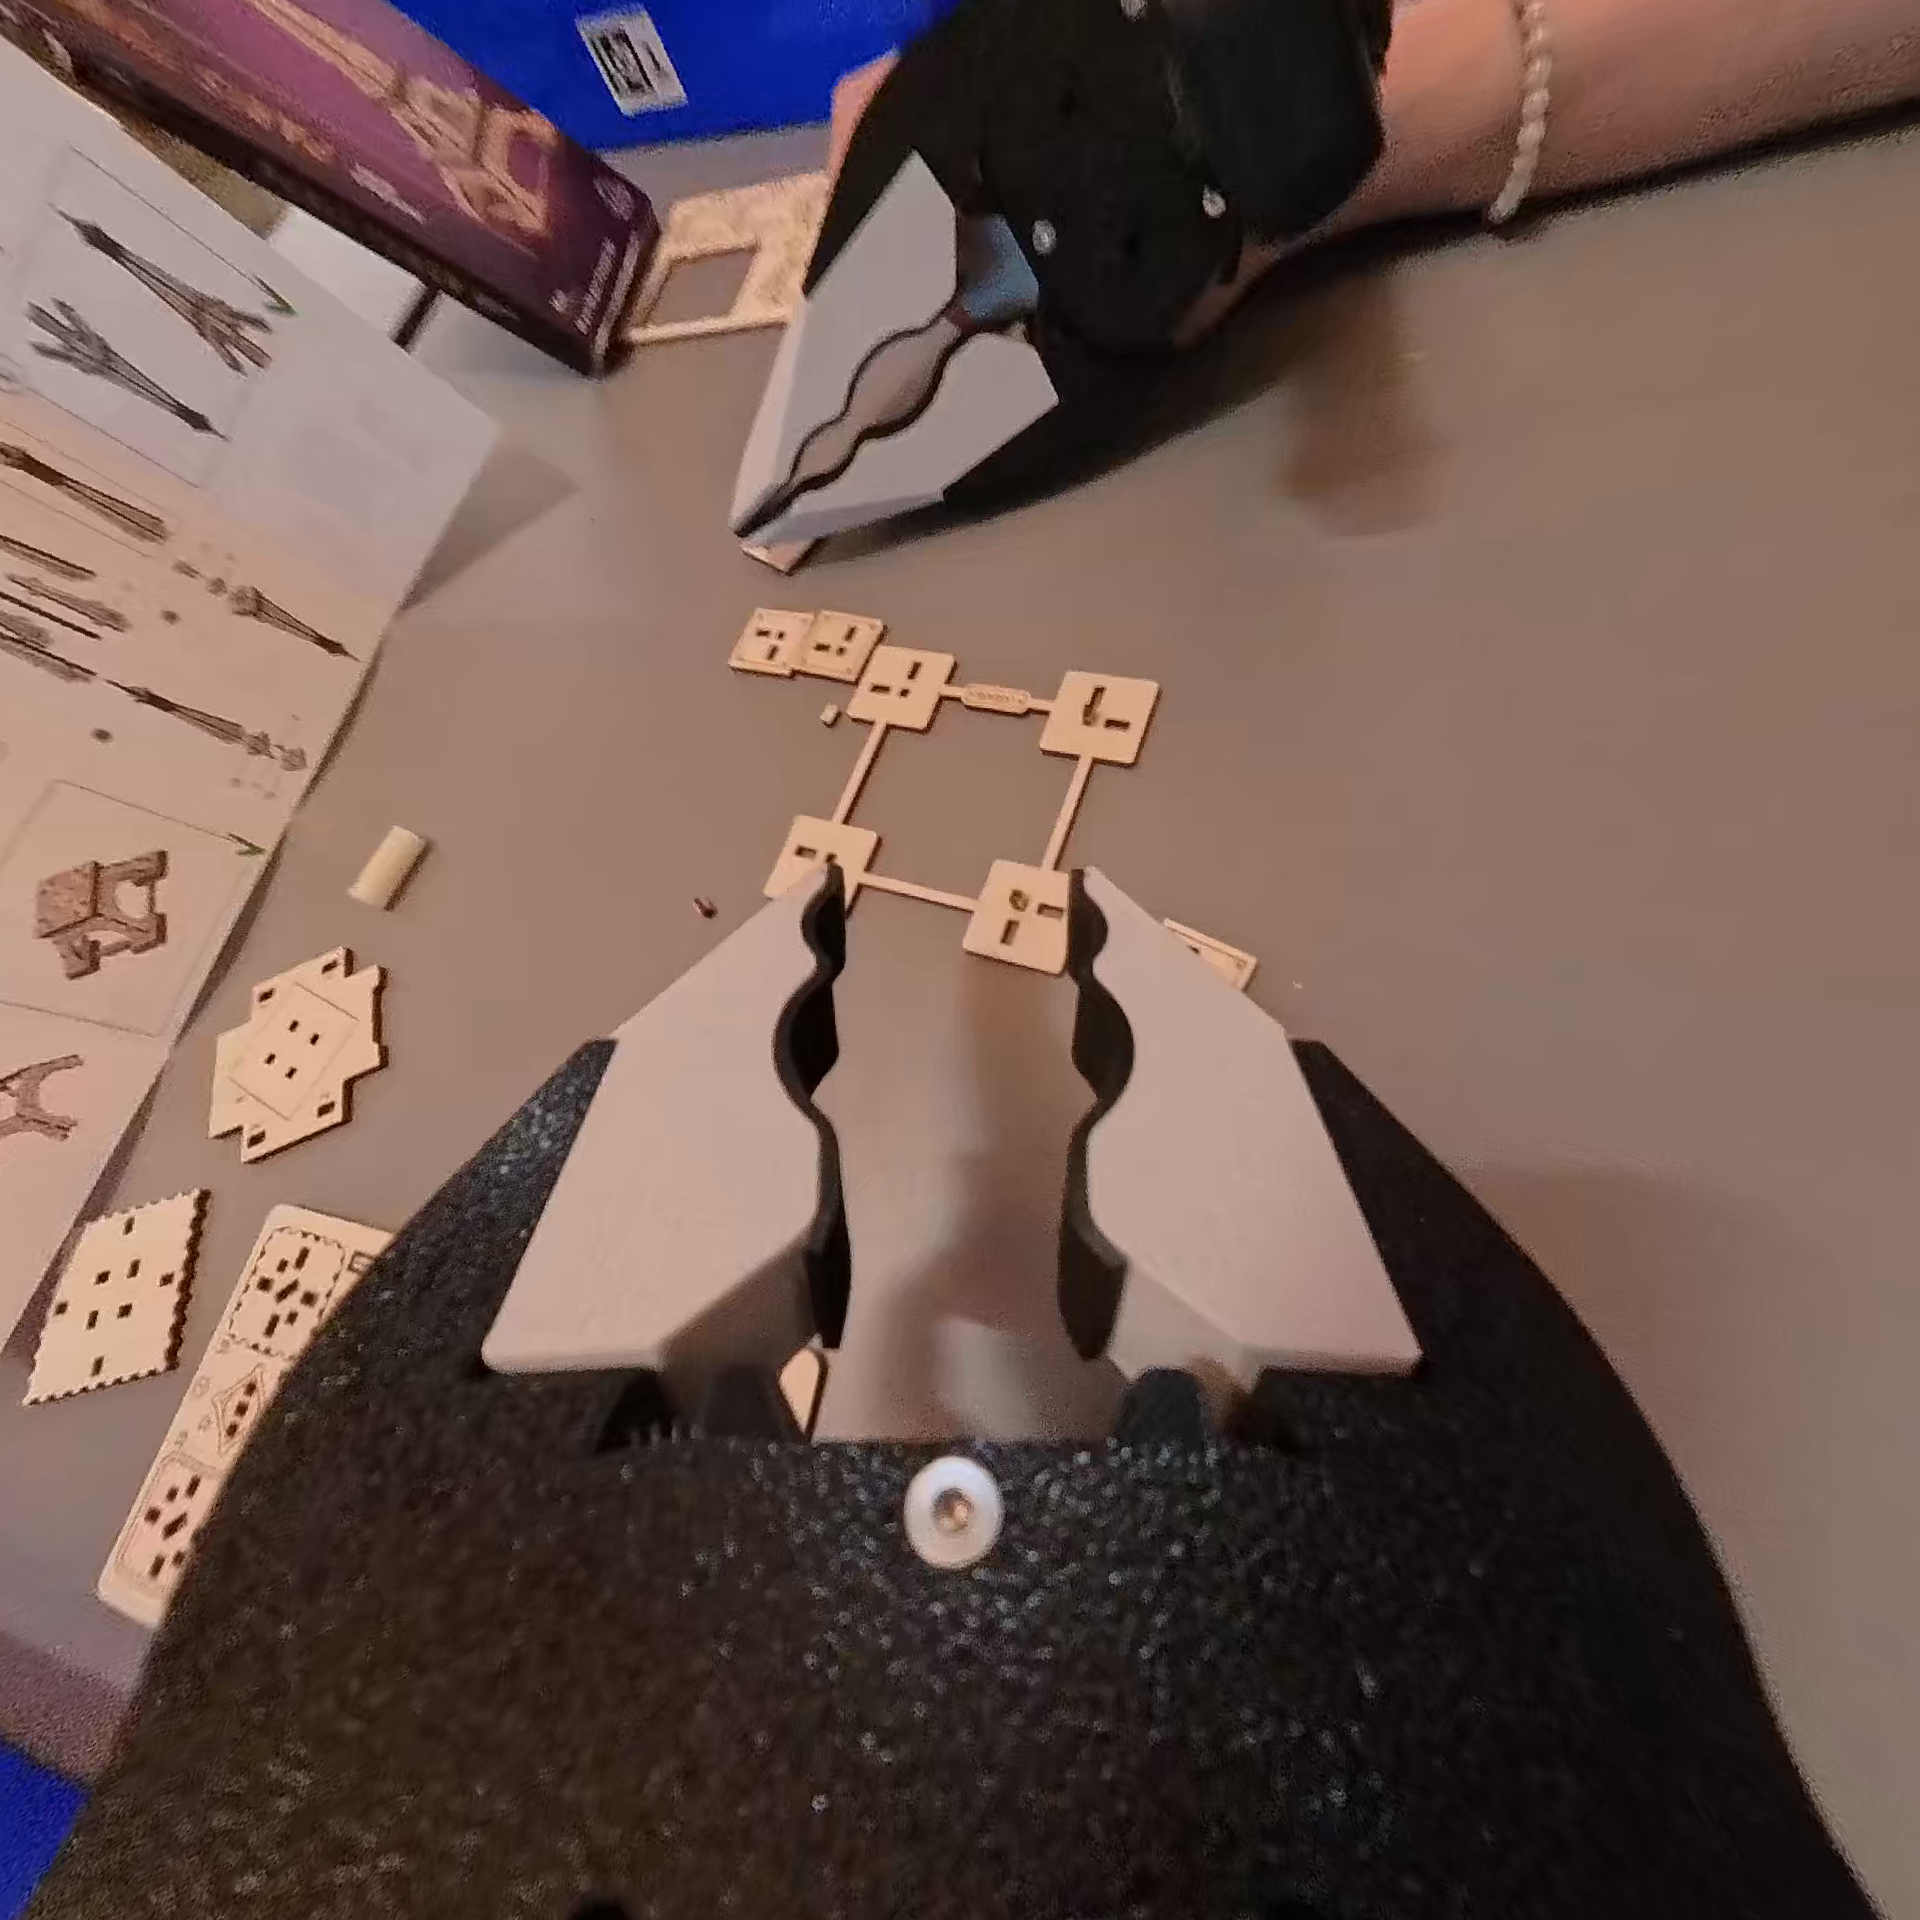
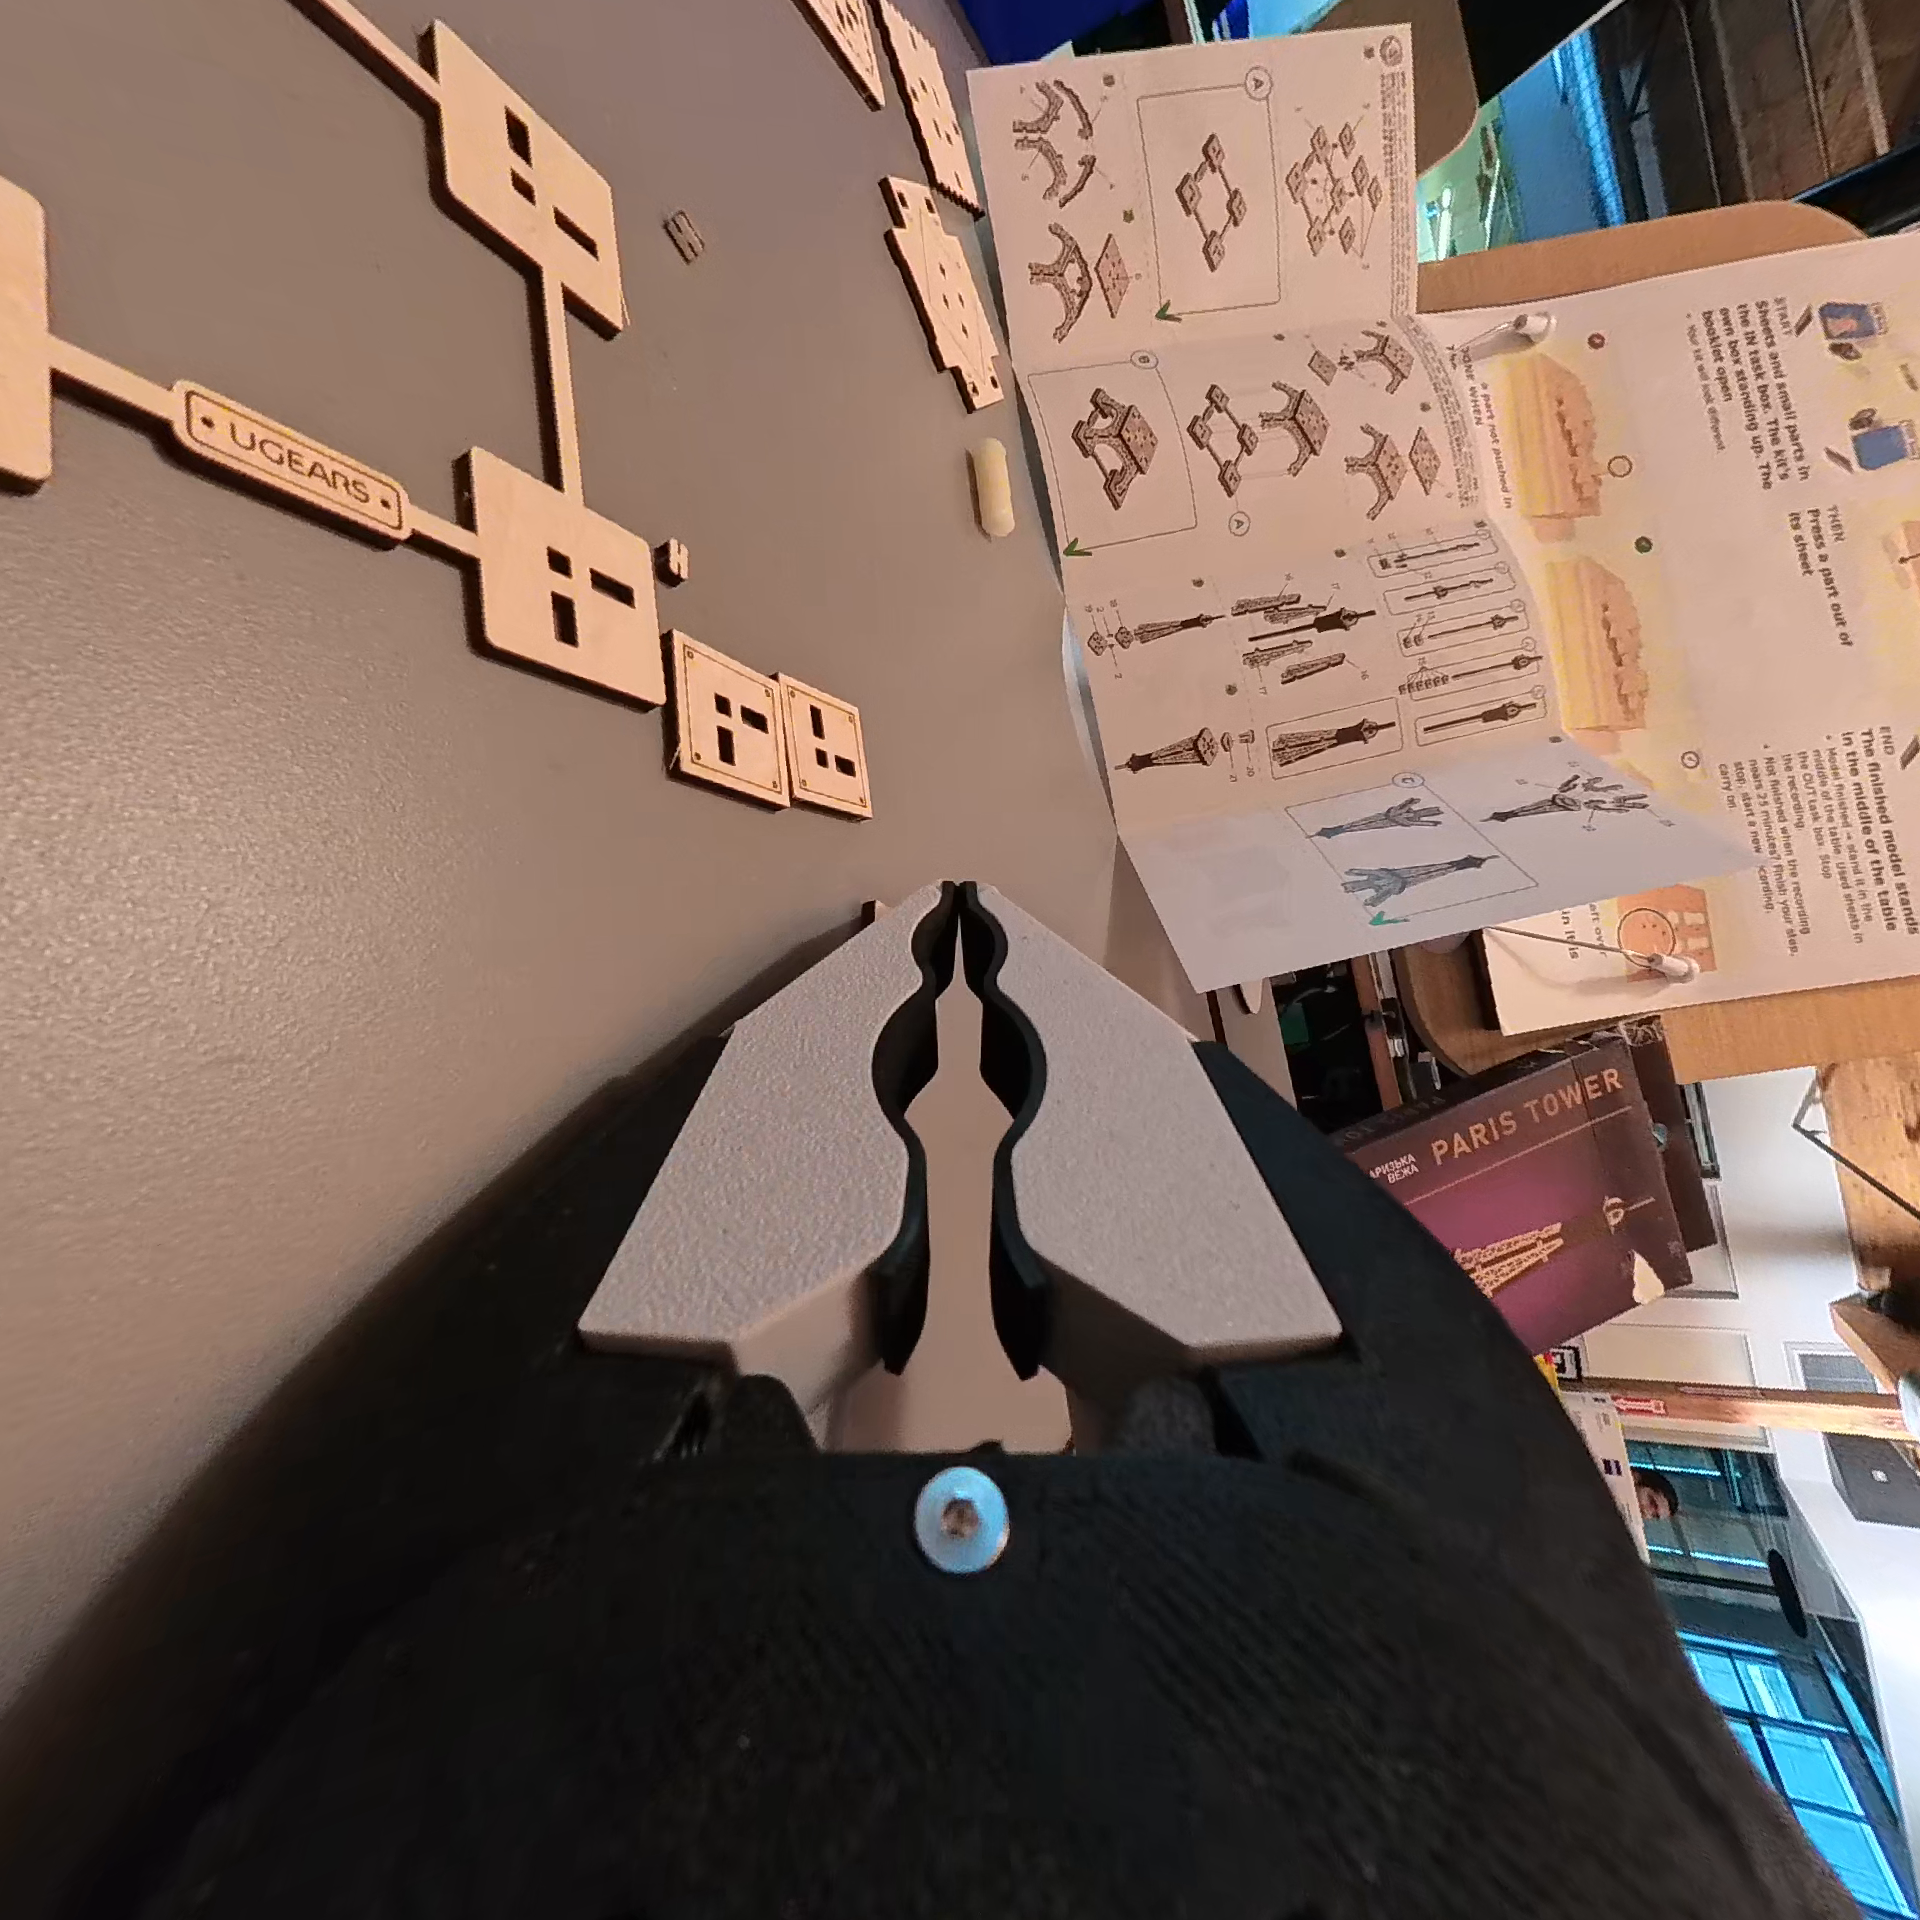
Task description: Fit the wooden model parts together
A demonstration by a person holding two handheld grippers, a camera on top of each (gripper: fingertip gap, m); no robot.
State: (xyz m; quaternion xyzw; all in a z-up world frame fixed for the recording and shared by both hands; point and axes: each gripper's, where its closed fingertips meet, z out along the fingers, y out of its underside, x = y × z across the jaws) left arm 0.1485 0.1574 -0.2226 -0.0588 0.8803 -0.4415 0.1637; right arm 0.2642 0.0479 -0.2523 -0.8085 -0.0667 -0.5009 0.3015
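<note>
Here the left gripper [image 1: 956, 914], jaws spread and empty, is hovering right over the square wooden frame [image 1: 961, 795], while the right gripper [image 1: 758, 525], jaws closing on a small wooden piece [image 1: 777, 556], is waiting just beyond it.

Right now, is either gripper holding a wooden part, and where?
Left gripper is open, empty. Right gripper is shut at the tips on a small wooden piece's edge.

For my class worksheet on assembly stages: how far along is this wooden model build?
Done: parts lie pressed out, like the square frame and two small plates. In hand: nothing surely; left gripper jaws open over the frame's edge, right gripper jaws shut by a wood scrap. Left: all joining; no pieces look fitted together.
</note>
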